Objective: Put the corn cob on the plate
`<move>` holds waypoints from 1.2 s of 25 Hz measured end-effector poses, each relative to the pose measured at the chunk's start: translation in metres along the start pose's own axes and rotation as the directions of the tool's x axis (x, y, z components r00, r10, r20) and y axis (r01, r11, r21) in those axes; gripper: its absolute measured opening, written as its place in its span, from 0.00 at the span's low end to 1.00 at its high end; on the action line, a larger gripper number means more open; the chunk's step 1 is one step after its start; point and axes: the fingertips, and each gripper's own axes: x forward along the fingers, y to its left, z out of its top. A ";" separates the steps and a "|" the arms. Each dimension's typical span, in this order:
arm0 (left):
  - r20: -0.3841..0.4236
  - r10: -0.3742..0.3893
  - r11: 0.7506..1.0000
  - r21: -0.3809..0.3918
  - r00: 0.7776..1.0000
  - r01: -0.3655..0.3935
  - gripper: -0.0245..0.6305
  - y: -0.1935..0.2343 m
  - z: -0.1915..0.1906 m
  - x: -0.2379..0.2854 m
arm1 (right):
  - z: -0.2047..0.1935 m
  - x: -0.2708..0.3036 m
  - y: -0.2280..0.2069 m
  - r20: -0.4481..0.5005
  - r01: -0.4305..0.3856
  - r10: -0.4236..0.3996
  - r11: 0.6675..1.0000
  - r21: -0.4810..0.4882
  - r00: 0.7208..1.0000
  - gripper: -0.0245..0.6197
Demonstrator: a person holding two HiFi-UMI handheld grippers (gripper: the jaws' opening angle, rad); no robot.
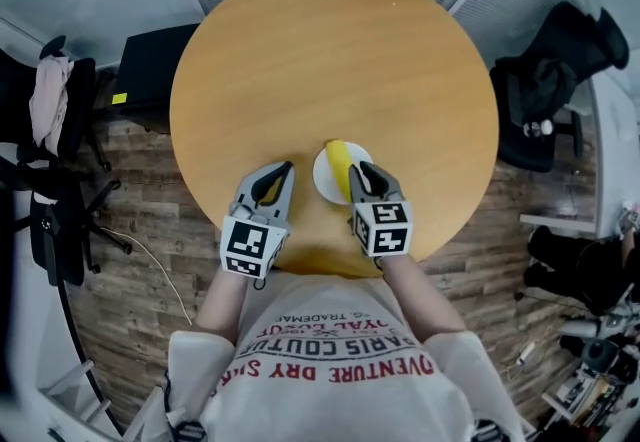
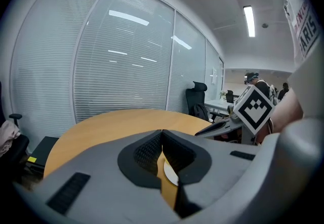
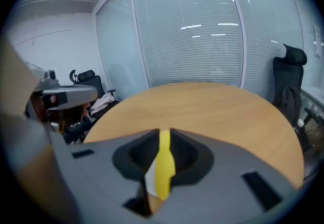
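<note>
A yellow corn cob (image 1: 340,165) lies on a small white plate (image 1: 325,180) near the front edge of the round wooden table (image 1: 330,50). My right gripper (image 1: 362,170) hovers just right of the cob, above the plate's near side. Its jaws are almost together, and the narrow slit between them grips nothing. In the right gripper view that slit shows the cob (image 3: 164,164) and a sliver of plate (image 3: 151,180) below. My left gripper (image 1: 287,168) hangs left of the plate, shut and empty, its tips meeting (image 2: 162,132).
A black office chair (image 1: 50,130) draped with clothing stands left of the table. Another chair with a dark coat (image 1: 550,80) is at the right. A black box (image 1: 150,65) sits on the floor by the table's left rim. Glass walls with blinds close off the far side.
</note>
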 end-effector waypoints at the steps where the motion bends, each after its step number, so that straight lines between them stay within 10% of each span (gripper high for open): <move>1: 0.008 0.003 1.000 0.003 1.000 -0.003 0.09 -0.004 0.004 -0.002 | 0.007 -0.007 -0.001 0.025 0.001 -0.001 1.000 -0.005 1.000 0.14; 14: 0.184 0.082 0.992 0.083 0.979 -0.099 0.09 -0.045 0.088 -0.044 | 0.102 -0.120 0.009 0.380 -0.041 0.108 0.983 -0.179 0.919 0.08; 30: 0.249 0.110 0.985 0.100 0.962 -0.139 0.09 -0.078 0.119 -0.058 | 0.115 -0.172 -0.003 0.463 -0.076 0.172 0.973 -0.218 0.870 0.08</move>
